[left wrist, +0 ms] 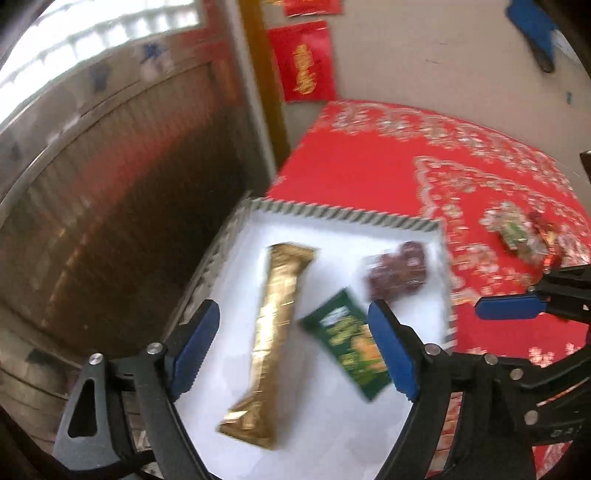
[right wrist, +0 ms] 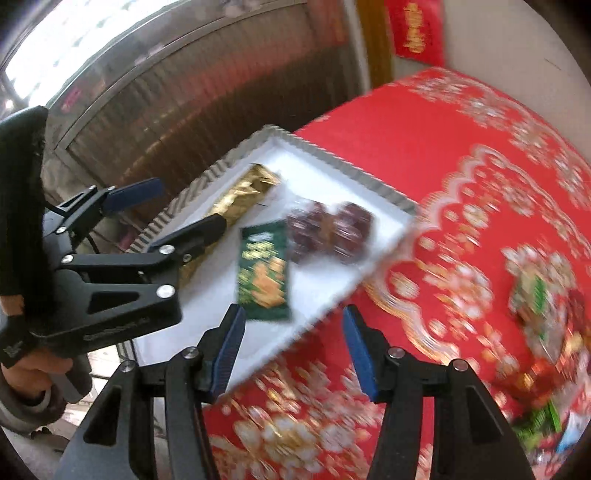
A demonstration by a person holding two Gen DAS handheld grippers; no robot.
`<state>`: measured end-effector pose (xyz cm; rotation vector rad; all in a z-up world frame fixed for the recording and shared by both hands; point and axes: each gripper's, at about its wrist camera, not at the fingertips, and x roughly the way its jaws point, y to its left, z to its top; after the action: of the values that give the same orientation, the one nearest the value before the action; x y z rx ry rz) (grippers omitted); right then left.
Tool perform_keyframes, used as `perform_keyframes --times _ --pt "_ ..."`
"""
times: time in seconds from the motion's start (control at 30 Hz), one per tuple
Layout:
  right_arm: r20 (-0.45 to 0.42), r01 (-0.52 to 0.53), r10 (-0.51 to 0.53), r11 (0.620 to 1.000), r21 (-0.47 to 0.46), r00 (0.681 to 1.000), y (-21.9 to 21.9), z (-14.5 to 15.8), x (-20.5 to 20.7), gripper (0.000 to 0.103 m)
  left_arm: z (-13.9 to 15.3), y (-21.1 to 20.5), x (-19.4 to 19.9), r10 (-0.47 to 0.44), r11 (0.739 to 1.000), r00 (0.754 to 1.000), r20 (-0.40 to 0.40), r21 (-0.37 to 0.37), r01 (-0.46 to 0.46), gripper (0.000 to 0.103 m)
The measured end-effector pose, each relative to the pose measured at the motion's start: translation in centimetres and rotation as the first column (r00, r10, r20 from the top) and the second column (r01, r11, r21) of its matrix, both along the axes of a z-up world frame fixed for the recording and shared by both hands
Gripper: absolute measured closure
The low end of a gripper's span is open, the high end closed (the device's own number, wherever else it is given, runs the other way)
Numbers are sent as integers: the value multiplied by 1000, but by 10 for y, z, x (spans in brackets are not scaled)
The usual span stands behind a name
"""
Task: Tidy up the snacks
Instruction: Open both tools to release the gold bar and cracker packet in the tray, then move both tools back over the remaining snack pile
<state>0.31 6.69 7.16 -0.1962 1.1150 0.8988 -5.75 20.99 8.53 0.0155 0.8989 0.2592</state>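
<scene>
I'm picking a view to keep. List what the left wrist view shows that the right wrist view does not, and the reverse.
Only the left wrist view: a blue object high on the wall.

Only the right wrist view: the person's hand gripping the open left tool, seen whole from the side.

Both: the white tray holding the gold packet, green packet and dark red snacks, the red tablecloth, and loose snacks on it.

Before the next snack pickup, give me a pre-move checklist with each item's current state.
1. Left gripper empty, jaws open: ok.
2. Right gripper empty, jaws open: ok.
3. Gold bar, green packet and dark snacks lie inside the tray: ok.
4. Tray has bare floor for more: ok.
5. Loose snacks left on the cloth: not ok.
6. Which loose snack lies on top: cannot tell, blurred.
</scene>
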Motion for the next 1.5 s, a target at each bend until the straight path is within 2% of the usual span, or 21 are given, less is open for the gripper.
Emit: perform_keyframes --times 0.13,0.27,0.4,0.53,0.67,0.87,1.0,1.37,1.5 --pt "-9 88 -88 996 -9 996 -42 -4 3 48 4 -35 10 -88 996 996 -5 -20 88 20" --pt "-23 193 -194 981 -29 981 -85 -9 5 48 5 -78 22 -187 982 982 -5 -42 187 19" --pt "-42 317 -319 947 -53 947 -142 -18 1 48 -2 -123 35 -283 958 959 -23 -59 281 19" --pt "-54 415 -420 907 -76 906 -190 -21 -2 48 -11 -166 50 -377 922 926 -32 -109 371 19" --pt "-64 487 -493 869 -89 868 -228 -24 -6 47 -20 -194 67 -421 894 907 -27 -184 409 19" --pt "-75 559 -566 823 -102 821 -273 -29 -13 47 -32 -223 84 -477 868 878 -40 -182 463 19" --pt "-84 585 -594 804 -110 800 -285 -34 -13 47 -36 -232 90 -494 855 869 -39 -204 477 19" --pt "-95 606 -613 789 -101 784 -301 -34 -2 46 -45 -246 102 -514 849 855 -66 -184 496 19" --pt "-108 622 -628 778 -83 771 -304 -35 6 46 -50 -246 106 -510 852 857 -69 -178 493 20"
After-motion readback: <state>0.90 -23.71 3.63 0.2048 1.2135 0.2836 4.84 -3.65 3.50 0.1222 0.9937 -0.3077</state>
